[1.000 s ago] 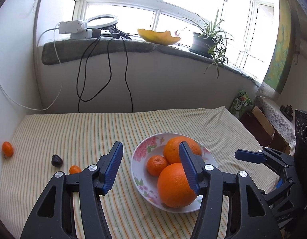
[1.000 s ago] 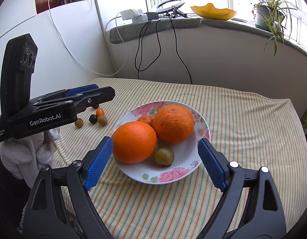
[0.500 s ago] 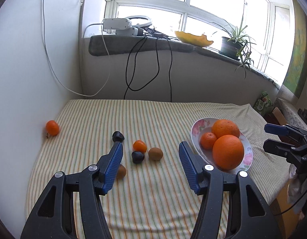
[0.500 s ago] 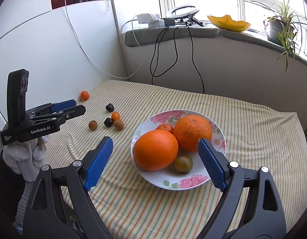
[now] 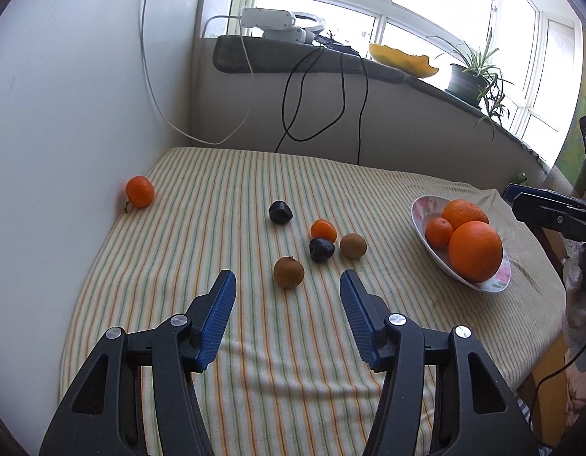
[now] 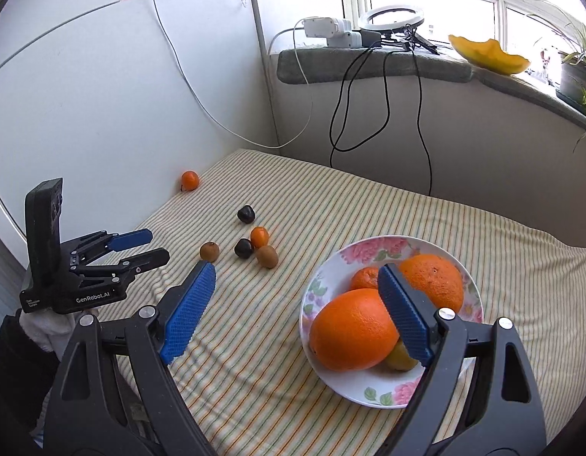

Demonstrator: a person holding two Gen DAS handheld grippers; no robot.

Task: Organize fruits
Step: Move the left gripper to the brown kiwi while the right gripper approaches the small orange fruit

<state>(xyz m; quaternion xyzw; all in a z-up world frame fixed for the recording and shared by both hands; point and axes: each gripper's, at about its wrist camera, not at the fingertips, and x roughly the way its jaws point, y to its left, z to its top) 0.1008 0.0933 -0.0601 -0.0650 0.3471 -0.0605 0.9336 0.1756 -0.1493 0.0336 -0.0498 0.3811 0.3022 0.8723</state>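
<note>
A striped cloth (image 5: 224,197) covers the table where loose fruit waits beside a flowered bowl (image 6: 332,266). The left gripper (image 5: 287,285) hovers above the cloth with its blue-padded jaws apart and nothing between them; the jaws have just been closing a little. Just beyond its tips lies a brown round fruit (image 5: 289,272). Past that sits a tight cluster: a dark plum (image 5: 321,249) touching a small orange fruit (image 5: 323,229), with a kiwi (image 5: 353,245) just beside them. A second dark plum (image 5: 280,212) lies apart, nearer the table's far edge, and a tangerine (image 5: 139,191) rests at the far left corner against the white wall (image 5: 83,95).

The right gripper (image 6: 293,285) hangs over the near right part of the table, jaws wide apart and gripping nothing, its right finger passing in front of the bowl. The bowl holds two large oranges, the near orange (image 6: 353,334) and the far orange (image 6: 433,281), plus a small tangerine in the bowl (image 6: 363,279) and a greenish fruit (image 6: 399,359) partly hidden behind the finger.

On the window sill (image 6: 369,64) stand a ring light (image 6: 395,19), a white power strip (image 6: 323,27) with trailing cables, a yellow dish (image 6: 488,53) and a potted plant (image 5: 469,76).
</note>
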